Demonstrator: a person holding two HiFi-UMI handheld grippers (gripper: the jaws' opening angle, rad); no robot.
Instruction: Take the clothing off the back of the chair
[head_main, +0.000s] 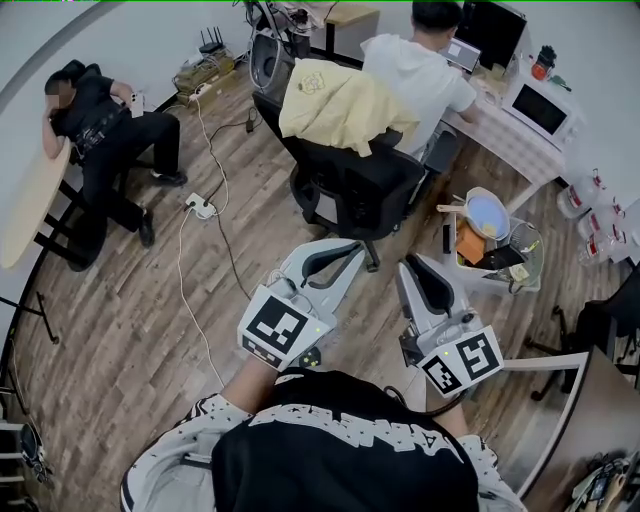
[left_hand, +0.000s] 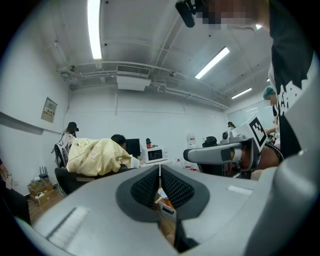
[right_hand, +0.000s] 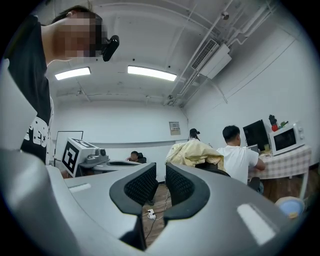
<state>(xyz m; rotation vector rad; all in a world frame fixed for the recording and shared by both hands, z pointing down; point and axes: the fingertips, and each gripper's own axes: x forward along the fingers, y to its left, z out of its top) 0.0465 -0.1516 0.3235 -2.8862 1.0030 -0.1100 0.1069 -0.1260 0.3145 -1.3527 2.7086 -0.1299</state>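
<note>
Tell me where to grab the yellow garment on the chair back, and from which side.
Pinch the bunched fold of the yellow garment where it crests the chair back, coming from the near, open-floor side. The cloth drapes over the top, so it should lift up; a seated person blocks the far side.

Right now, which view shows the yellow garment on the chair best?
The head view: the yellow garment is seen whole from above, draped over the back of the black chair. The left gripper view and the right gripper view show it small, distant and side-on.
</note>
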